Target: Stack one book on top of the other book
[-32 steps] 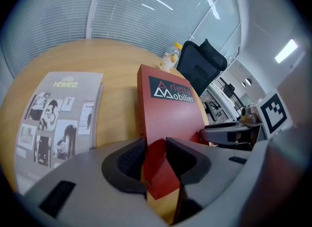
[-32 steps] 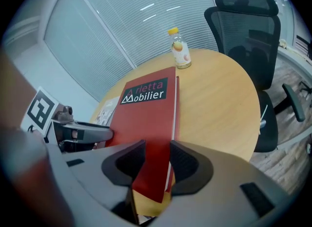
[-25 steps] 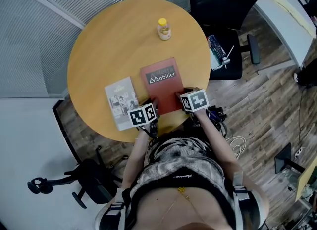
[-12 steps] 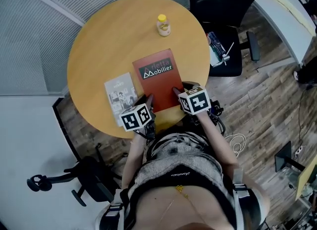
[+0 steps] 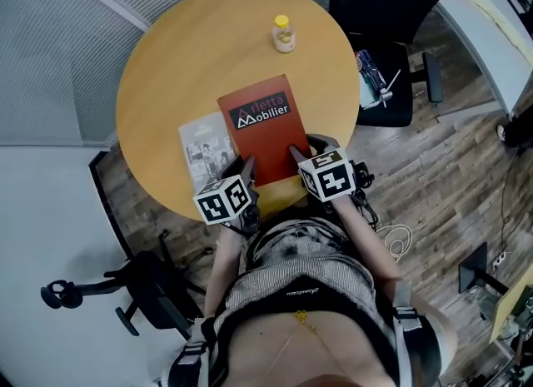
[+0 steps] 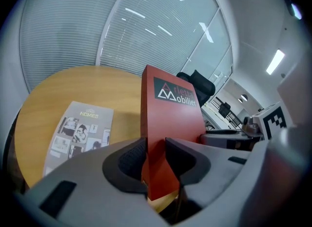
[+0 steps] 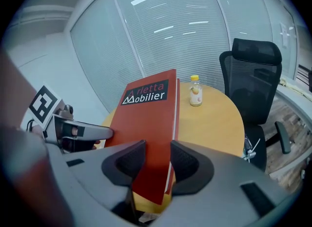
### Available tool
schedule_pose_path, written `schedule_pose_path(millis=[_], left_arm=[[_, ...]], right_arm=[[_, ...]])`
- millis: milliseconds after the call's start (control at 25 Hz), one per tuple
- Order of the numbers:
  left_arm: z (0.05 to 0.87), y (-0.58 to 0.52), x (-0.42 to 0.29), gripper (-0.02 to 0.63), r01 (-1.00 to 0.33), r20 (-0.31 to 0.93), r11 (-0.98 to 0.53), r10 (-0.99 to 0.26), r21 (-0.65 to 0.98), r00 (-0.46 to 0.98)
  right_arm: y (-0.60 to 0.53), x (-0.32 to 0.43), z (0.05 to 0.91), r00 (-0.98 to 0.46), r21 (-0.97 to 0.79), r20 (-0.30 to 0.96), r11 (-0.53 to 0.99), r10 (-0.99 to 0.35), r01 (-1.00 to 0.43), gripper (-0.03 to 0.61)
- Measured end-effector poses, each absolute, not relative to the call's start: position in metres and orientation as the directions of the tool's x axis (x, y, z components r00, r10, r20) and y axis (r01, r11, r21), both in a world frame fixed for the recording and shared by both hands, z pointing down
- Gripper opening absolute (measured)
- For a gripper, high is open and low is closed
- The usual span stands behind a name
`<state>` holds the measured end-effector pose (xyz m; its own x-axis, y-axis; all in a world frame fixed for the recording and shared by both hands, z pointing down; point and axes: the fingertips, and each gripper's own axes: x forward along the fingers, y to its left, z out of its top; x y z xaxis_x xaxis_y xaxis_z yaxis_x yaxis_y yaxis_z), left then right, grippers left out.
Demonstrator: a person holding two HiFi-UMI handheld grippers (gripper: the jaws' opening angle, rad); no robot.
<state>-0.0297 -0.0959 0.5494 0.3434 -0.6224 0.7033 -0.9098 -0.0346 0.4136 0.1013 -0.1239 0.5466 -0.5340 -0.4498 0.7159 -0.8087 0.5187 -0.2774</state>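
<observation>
A red book (image 5: 262, 127) titled "Mobilier" hangs above the round wooden table (image 5: 183, 61), held by its near edge from both sides. My left gripper (image 5: 247, 166) is shut on its near left corner, and its pads clamp the red book (image 6: 168, 118) in the left gripper view (image 6: 155, 155). My right gripper (image 5: 300, 155) is shut on the near right corner, with the red book (image 7: 146, 118) between its pads (image 7: 157, 160). A grey magazine-like book (image 5: 204, 151) lies flat on the table to the left, its right edge under the red book; this grey book (image 6: 78, 133) shows below the left gripper.
A small yellow-capped bottle (image 5: 284, 34) stands at the table's far side, and this bottle (image 7: 196, 91) also shows beyond the red book. A black office chair (image 5: 375, 2) stands behind the table at the right, and another chair's base (image 5: 125, 302) is on the floor at the left.
Both grippers have risen with the red book, lifting it off the table. In the head view the book now sits further up and left, overlapping the grey book's right edge.
</observation>
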Motion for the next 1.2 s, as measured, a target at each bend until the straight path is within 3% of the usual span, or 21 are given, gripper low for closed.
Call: schedule_pose_path(millis=[1200], left_arm=[[0.535,-0.092,-0.044,0.129,-0.894,0.658,-0.135,-0.631,0.427,0.41]], right_arm=[[-0.107,0.089,0.536,-0.475,-0.267,0.719,0.43,-0.507,-0.863,0.167]])
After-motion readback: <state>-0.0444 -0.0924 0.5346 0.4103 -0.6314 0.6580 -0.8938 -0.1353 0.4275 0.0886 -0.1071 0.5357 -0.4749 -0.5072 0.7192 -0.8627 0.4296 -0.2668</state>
